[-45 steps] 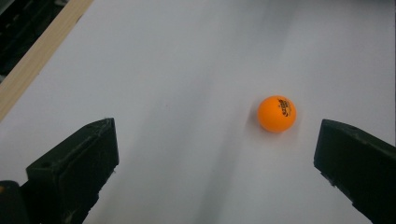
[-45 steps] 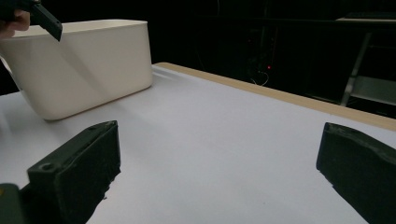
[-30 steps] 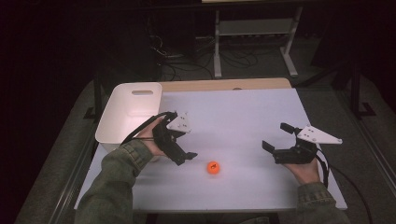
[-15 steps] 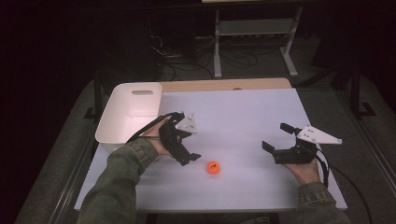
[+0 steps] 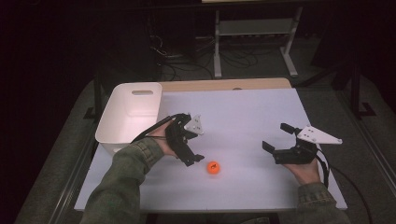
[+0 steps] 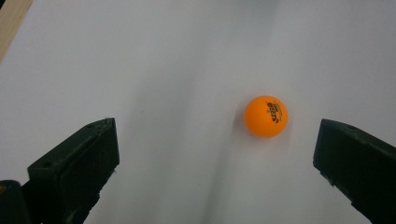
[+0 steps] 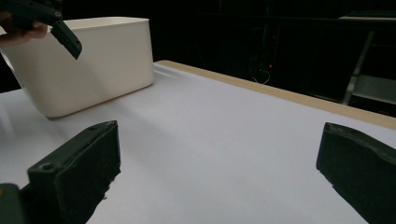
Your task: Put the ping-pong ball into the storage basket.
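Item: orange ball [image 5: 213,167], one, lying loose on the white bench [image 5: 243,116] in the lower middle of the high view, touching neither gripper.

Left gripper [image 5: 193,156]: mine, jaws spread wide, holding nothing, just left of the ball. In the left gripper view the ball [image 6: 266,116] sat right of centre between the jaws, nearer the right one.

Right gripper [image 5: 278,141]: mine, jaws wide, empty, parked at the right of the frame, well apart from the ball.

Handling note: I judged the grasp needed the left gripper shifted until the ball sat midway, then lowered and closed slowly, since a round ball would likely roll if one jaw touched first.

Clearance: white bin [image 5: 130,116] at upper left, near the left hand; open bench all round the ball; front edge near.
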